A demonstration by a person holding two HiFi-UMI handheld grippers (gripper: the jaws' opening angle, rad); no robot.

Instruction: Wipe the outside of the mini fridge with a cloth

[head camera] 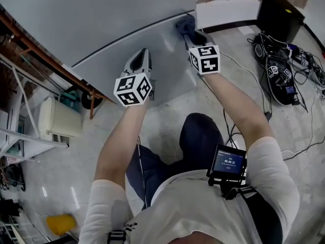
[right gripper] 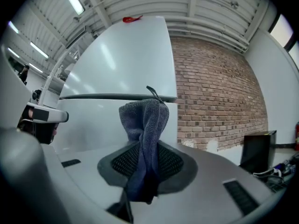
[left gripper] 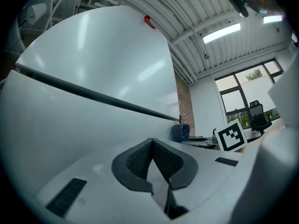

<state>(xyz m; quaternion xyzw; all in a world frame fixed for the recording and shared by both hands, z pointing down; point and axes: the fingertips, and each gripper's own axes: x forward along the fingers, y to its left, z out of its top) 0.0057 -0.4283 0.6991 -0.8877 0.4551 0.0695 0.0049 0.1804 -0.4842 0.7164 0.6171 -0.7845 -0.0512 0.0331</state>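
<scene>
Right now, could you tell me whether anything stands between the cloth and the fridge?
Nothing visible does. The cloth, clamped in the right gripper, is right up at the fridge front by the dark door seam. The left gripper is shut, empty, and off to the side, not in the path.

One mini fridge (head camera: 101, 14), one cloth (right gripper: 144, 115), two grippers: left gripper (left gripper: 152, 143), right gripper (right gripper: 145, 148).

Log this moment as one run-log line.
stage: wipe mini fridge front | right hand-held gripper: shut on cloth, at door seam | left hand-held gripper: shut, empty
</scene>
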